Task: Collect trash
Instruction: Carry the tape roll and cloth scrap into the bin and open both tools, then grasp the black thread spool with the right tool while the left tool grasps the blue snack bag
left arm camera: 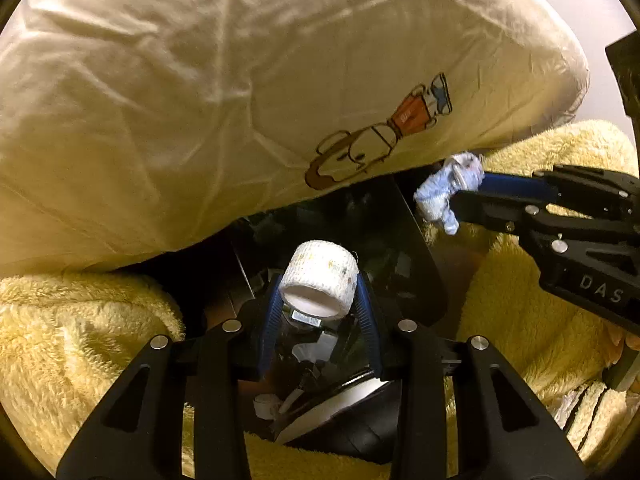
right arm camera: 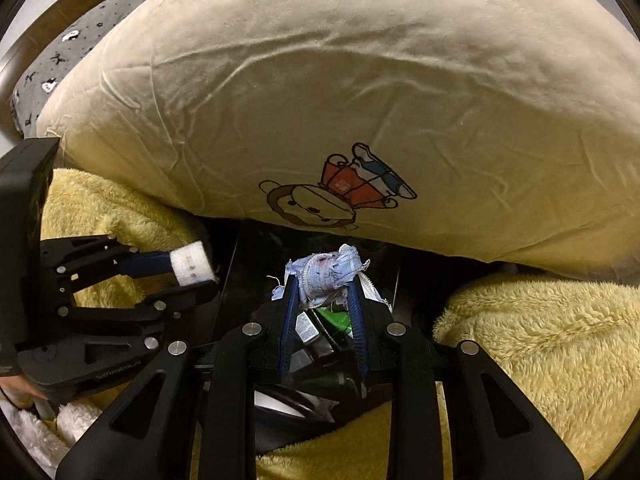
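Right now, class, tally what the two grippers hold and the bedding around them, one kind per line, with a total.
White bandage roll, in the left gripper: 1
Blue gauze wad, in the right gripper: 1
Cream pillow: 1
Yellow blanket: 1
Total: 4

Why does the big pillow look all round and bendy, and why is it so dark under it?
Left wrist view: the fisheye lens bulges the pillow and blacks out the corners. Right wrist view: same curve; the pillow's shadow hides the dark bin below, while the blue wad stays sharp and lit.
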`<state>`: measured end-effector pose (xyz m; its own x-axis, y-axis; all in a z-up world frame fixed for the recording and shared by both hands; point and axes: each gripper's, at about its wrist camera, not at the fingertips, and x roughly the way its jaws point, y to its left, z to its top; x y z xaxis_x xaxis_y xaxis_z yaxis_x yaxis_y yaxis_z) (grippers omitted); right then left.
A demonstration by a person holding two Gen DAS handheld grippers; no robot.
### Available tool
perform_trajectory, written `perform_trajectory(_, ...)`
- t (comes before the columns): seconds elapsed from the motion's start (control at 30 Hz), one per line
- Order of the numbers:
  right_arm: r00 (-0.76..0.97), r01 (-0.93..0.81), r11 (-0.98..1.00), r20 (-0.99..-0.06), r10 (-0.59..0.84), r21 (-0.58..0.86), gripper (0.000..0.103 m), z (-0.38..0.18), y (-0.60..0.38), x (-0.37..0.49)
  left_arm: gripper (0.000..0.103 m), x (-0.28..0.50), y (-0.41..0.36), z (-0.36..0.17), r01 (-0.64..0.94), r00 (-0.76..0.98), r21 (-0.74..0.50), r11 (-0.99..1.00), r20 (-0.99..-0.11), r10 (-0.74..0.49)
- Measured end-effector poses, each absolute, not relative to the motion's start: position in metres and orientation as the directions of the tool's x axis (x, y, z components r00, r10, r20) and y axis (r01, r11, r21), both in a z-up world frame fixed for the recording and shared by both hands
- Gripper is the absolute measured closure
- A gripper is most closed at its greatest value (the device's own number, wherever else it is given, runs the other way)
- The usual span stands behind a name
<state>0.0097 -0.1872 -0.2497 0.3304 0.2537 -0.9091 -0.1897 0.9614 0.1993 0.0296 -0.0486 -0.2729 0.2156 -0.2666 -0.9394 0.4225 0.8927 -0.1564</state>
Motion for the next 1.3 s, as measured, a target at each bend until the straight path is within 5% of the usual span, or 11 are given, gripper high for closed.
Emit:
perform_trajectory(0.17, 0.323, -0.177, 0.961, -0.91, 0.26, 0.212, 0.07, -0.252, -0.193, 0.015, 0.063, 0.032, -0.054, -0.278, 0.444, 0.19, -0.164, 0.881, -0.944, -0.271)
perform_trajectory(0.23, 0.325, -0.159, 0.963, -0.909, 0.26, 0.219, 0.051, -0.253, -0.195, 0.019, 0.051, 0.033, -0.051, -0.277, 0.443, 0.194, -0.16, 0.882, -0.943, -0.269)
perform_trajectory(0.37, 0.348, -0.133, 0.967, -0.903, 0.252, 0.219, 0.044, -0.248, -0.203, 0.02, 0.037, 0.031, -0.051, -0.274, 0.429, 0.222, -0.145, 0.892, -0.94, -0.26)
perform_trajectory(0.6, 0.442, -0.091, 0.979, -0.874, 0.203, 0.181, 0.012, -0.22, -0.219, 0.02, 0.018, 0.033, -0.034, -0.25, 0.404, 0.322, -0.079, 0.911, -0.92, -0.222)
perform_trajectory(0.97, 0.647, -0.089, 0.994, -0.755, 0.104, 0.061, 0.006, -0.137, -0.236, 0.047, 0.017, 0.059, -0.004, -0.163, 0.314, 0.543, 0.015, 0.949, -0.823, -0.167)
perform_trajectory(1.3, 0.72, -0.167, 0.985, -0.676, 0.154, 0.047, 0.006, -0.087, -0.222, 0.128, 0.017, 0.131, 0.015, -0.104, 0.22, 0.684, 0.012, 0.976, -0.715, -0.145)
